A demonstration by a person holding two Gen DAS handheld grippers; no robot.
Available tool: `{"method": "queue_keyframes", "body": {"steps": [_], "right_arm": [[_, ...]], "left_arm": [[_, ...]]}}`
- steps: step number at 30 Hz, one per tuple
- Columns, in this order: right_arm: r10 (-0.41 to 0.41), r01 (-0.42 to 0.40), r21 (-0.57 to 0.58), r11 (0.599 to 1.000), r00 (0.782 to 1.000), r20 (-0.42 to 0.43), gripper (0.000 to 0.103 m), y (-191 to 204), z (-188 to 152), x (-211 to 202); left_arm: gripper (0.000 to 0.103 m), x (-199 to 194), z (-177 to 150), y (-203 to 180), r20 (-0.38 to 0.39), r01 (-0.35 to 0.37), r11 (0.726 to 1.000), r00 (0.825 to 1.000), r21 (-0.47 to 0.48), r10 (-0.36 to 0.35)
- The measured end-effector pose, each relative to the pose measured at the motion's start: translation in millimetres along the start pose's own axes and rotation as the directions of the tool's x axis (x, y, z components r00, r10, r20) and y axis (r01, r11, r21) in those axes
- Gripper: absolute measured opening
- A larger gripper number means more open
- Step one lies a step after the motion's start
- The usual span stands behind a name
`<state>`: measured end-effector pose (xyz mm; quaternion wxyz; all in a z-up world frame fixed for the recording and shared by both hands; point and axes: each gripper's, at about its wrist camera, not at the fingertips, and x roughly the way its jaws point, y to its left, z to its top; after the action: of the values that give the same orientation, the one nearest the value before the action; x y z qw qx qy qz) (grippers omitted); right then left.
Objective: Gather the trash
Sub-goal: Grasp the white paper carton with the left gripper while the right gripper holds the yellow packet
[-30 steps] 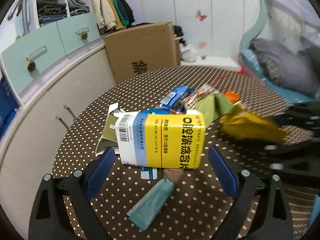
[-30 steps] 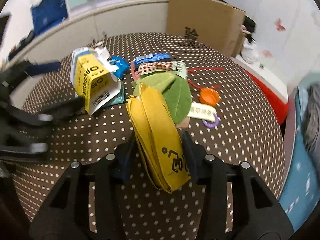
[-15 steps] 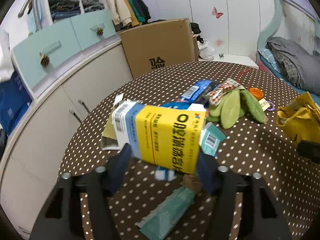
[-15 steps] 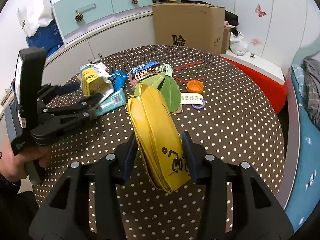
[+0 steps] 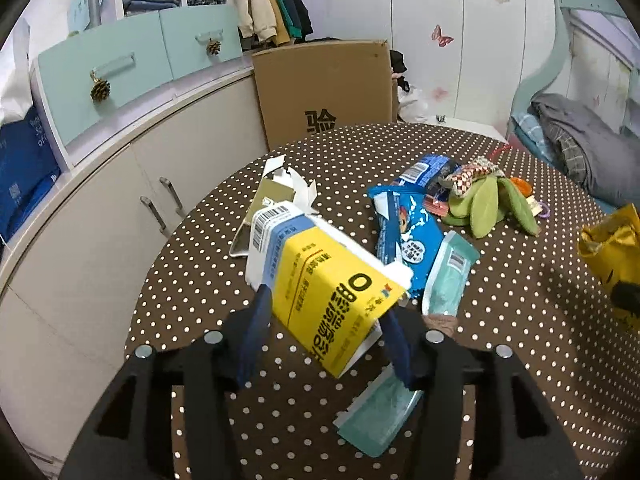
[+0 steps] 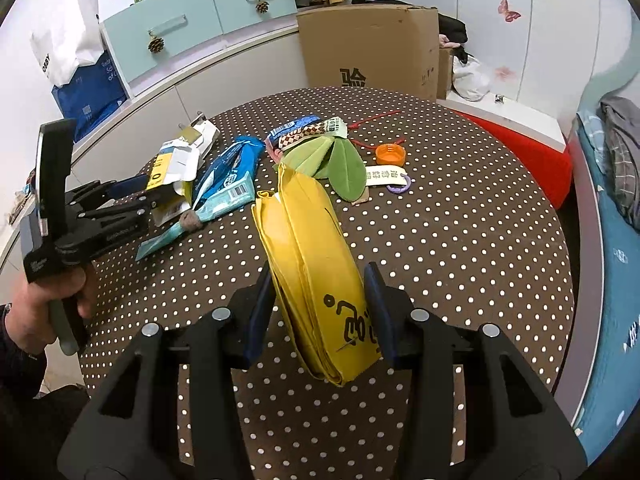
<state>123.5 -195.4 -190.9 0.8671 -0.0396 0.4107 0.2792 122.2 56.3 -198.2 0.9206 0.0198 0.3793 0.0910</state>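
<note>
The left gripper sits at the lower centre of the left wrist view, its blue pads clamped on a yellow medicine box that tilts up off the polka-dot table. Just right of the box lie a blue snack wrapper and a teal packet; another teal sachet lies under the fingers at the bottom of the frame. In the right wrist view the right gripper pinches a folded yellow bag (printed with black marks) at lower centre. Beyond it, mid-frame, rest green leaf-shaped pieces, an orange cap and a purple ring. A cardboard box stands behind the table, top centre.
</note>
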Motion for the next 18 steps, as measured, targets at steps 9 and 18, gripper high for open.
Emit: {"method": "queue_keyframes", "body": {"steps": [9, 18], "right_arm": [[-0.017, 0.015, 0.035, 0.999, 0.998, 0.061, 0.044, -5, 2, -26], [-0.040, 0.022, 0.107, 0.994, 0.986, 0.163, 0.044, -30, 9, -71]], "left_arm": [[0.002, -22, -1, 10, 0.045, 0.083, 0.997, 0.996, -0.009, -0.082], [0.002, -62, 18, 9, 0.121, 0.188, 0.982, 0.975, -0.017, -0.185]]}}
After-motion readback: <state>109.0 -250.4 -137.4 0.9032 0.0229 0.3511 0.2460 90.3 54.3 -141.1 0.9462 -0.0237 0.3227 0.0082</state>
